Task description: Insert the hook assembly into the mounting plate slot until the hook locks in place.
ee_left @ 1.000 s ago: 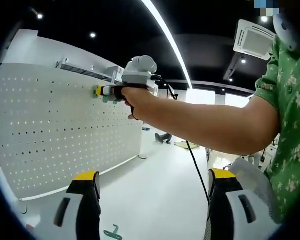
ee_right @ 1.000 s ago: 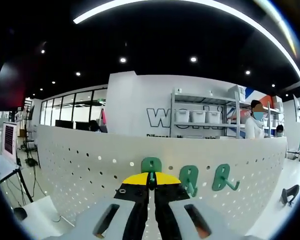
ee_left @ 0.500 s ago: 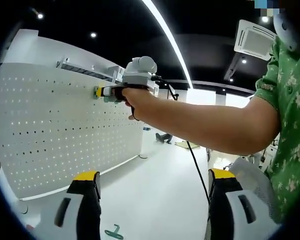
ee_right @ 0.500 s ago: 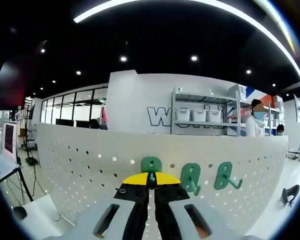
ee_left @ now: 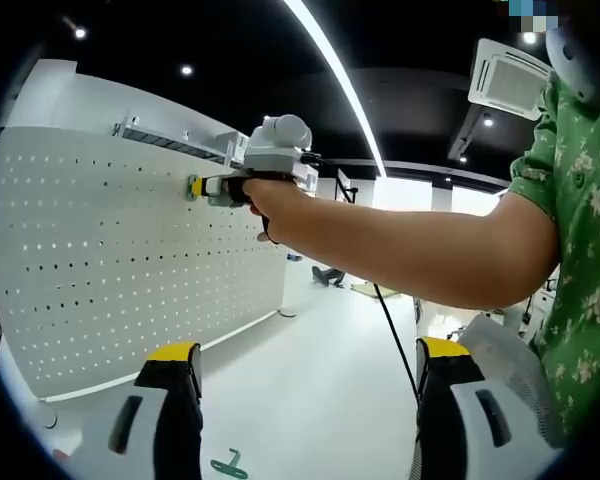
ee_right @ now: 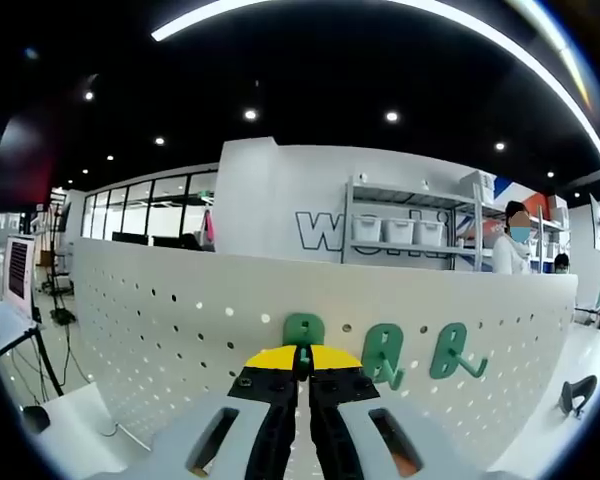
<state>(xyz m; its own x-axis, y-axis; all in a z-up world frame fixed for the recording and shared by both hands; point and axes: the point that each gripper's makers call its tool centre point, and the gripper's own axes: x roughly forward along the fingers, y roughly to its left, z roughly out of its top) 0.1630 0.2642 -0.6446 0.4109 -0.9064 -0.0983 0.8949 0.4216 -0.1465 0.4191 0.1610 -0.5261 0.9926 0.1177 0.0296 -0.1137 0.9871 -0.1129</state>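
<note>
Where my right gripper (ee_right: 302, 362) meets the white perforated mounting plate (ee_right: 160, 330), low in the centre of the right gripper view, its yellow-tipped jaws are pressed together on a green hook (ee_right: 302, 331), nipping a thin green stem between the tips. The hook's flat, rounded backing sits against the plate just above the jaws, with a dark oval opening in its face. Its long axis runs up and down the frame. Which way its prong points I cannot tell; the jaws cover the lower end.

To the right of it, along the same row of holes, I see a second green hook (ee_right: 384, 355) and a third green hook (ee_right: 452, 352), both flat on the plate with their prongs curling out toward the lower right of the frame.

In the left gripper view, the right gripper (ee_left: 202, 186) shows at upper centre, tips against the plate (ee_left: 100, 260). My left gripper (ee_left: 305, 385) has its jaws wide apart at the bottom, holding nothing. A loose green hook (ee_left: 227, 465) lies on the white tabletop (ee_left: 310, 390) at bottom centre.
</note>
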